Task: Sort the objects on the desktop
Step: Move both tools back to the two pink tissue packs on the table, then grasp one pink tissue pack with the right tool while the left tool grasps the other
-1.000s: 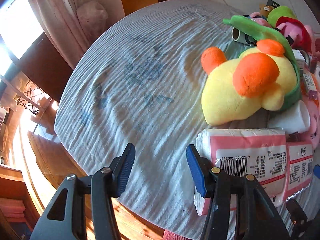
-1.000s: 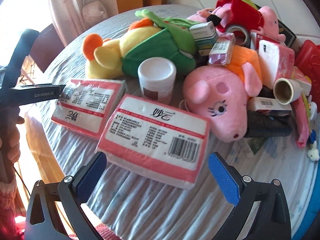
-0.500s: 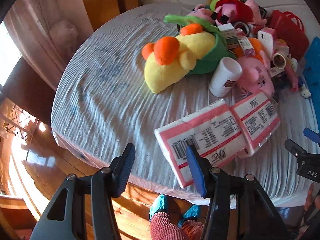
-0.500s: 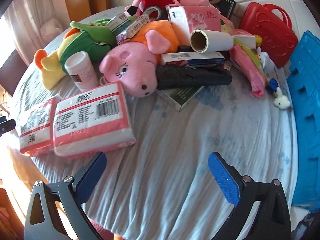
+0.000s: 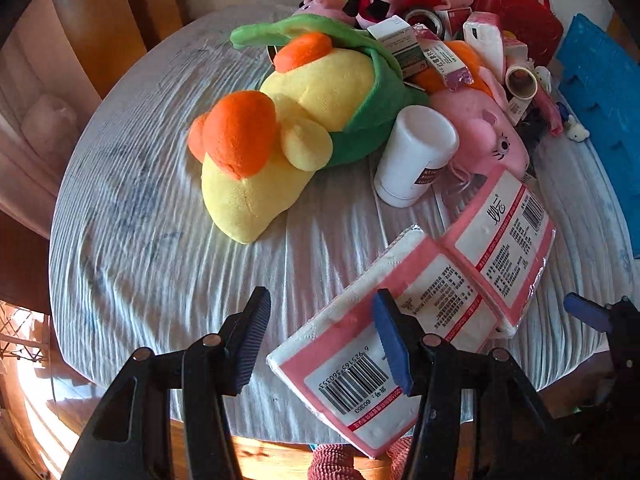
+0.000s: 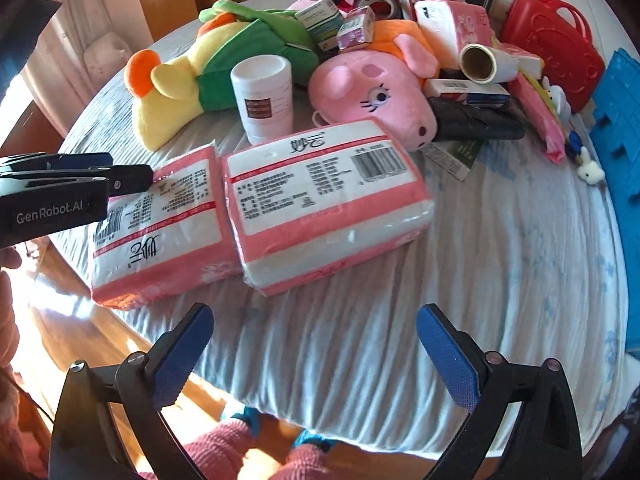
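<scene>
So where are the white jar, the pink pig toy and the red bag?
white jar [image 6: 264, 98], right wrist view, on its side wall.
pink pig toy [image 6: 372, 96], right wrist view, on its face.
red bag [image 6: 556, 44], right wrist view, on its front.

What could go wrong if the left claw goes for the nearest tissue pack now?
1. The near tissue pack overhangs the table edge; a nudge could tip it off.
2. It lies against the second pack, so a pull may drag both.
3. The left claw, jaws partly open, looks too narrow for the pack's width.
</scene>
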### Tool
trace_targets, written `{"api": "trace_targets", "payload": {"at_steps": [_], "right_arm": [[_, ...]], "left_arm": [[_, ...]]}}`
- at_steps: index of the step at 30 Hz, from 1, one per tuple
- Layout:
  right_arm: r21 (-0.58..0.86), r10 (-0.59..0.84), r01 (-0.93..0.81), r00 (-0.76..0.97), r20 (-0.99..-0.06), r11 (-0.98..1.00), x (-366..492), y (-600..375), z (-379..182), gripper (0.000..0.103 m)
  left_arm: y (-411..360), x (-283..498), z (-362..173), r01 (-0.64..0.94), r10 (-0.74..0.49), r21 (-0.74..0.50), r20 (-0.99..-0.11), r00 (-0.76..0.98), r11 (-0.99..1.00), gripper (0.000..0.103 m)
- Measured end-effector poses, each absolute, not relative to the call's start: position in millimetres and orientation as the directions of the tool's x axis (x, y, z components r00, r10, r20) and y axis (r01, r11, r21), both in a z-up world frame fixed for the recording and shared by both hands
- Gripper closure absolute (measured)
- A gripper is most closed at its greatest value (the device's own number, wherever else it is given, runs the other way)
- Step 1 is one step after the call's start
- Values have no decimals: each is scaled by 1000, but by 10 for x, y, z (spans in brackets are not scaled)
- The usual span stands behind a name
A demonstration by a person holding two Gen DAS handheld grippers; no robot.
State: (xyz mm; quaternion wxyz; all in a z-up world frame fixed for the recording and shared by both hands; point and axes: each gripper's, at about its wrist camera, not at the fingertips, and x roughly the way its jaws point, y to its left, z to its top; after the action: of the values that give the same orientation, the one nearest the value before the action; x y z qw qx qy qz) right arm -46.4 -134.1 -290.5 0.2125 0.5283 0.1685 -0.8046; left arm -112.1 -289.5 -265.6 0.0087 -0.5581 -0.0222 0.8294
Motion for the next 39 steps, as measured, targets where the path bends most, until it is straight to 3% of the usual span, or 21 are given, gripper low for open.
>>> {"api": "trace_targets", "payload": {"at_steps": [6, 8, 12, 13, 15, 17, 23, 30, 34, 39], "right_arm": [[-150, -81, 424, -480, -874, -893, -712, -1733, -2944, 0], [-147, -71, 376, -507, -859, -915, -807, -1678, -2820, 0], [-141, -35, 304, -507, -861, -942, -765, -1382, -2681, 0], [-115, -46, 294, -489, -871, -949, -742, -1306, -2683, 0], [-47, -91, 288, -445, -891, -956, -649, -1197, -2708, 0], [-25, -110, 300, -425, -899, -954, -563, -1224, -2761, 0], [-47, -77, 289, -405, -911, -956, -583, -1159, -2951, 0], [-195, 133, 110, -417, -899, -975, -502, -596, -2844, 0], [-52, -26, 165, -435, -900, -985, -467, -712, -2631, 0], [-22, -88, 248, -424, -901, -968, -634, -1135, -2602, 0]], "left_arm": [[-2841, -920, -2577, -167, 148, -90, -917, -372, -982, 51], [-2779, -919, -2632, -205, 125, -53, -924, -360, -977, 51], [-2659, -937, -2689, -237, 106, -19, -926, -363, -971, 32], [-2625, -972, -2717, -234, 74, 18, -923, -377, -972, 31], [-2565, -1045, -2786, -227, 34, 64, -914, -405, -972, 16], [-2578, -1145, -2891, -201, 6, 80, -918, -397, -976, 9], [-2774, -1216, -2959, -146, 63, -10, -930, -361, -989, 8], [-2881, -1304, -2934, -24, 94, -92, -931, -353, -996, 8], [-2877, -1385, -2918, -2, 109, -115, -939, -325, -993, 8], [-2847, -1238, -2920, -44, 62, -51, -949, -308, -998, 8]]}}
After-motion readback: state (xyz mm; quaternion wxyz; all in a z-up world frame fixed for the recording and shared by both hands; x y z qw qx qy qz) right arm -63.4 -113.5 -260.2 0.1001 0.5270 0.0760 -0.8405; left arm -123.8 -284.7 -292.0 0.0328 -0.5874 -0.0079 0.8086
